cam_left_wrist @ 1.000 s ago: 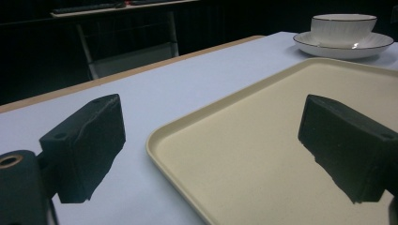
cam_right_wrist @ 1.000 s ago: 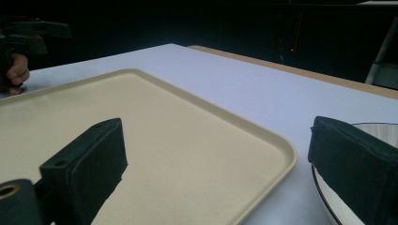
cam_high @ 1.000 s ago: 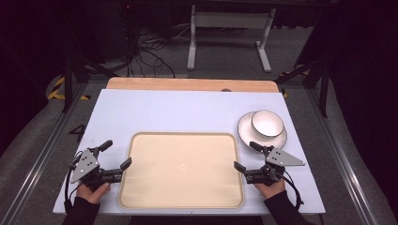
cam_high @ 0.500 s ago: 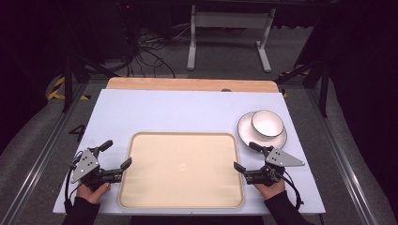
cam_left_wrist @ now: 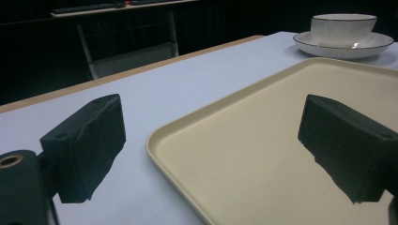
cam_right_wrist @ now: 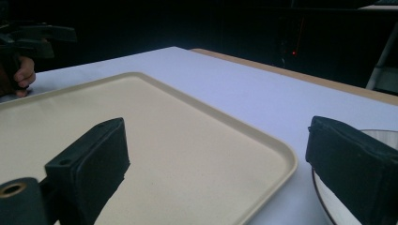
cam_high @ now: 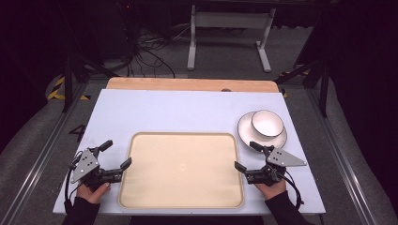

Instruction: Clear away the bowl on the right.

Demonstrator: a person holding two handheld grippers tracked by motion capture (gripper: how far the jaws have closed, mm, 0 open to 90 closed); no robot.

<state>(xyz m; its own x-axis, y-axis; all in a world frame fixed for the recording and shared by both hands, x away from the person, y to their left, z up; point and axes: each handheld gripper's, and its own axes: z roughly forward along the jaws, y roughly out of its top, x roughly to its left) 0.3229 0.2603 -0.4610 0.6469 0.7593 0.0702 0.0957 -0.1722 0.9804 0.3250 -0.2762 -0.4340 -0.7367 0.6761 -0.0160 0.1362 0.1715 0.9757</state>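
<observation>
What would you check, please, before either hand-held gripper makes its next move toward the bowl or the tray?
1. Left hand-held gripper open, nothing between its jaws: ok.
2. Right hand-held gripper open, nothing between its jaws: ok.
3. Tray lies flat on the table with nothing on it: ok.
4. Bowl sits upright on the plate, beyond the tray's far right corner: ok.
5. Right gripper nearer to the bowl than the left one, with no object between: ok.
6. Whether anything is inside the bowl: looks empty in the high view, but cannot tell for sure.
</observation>
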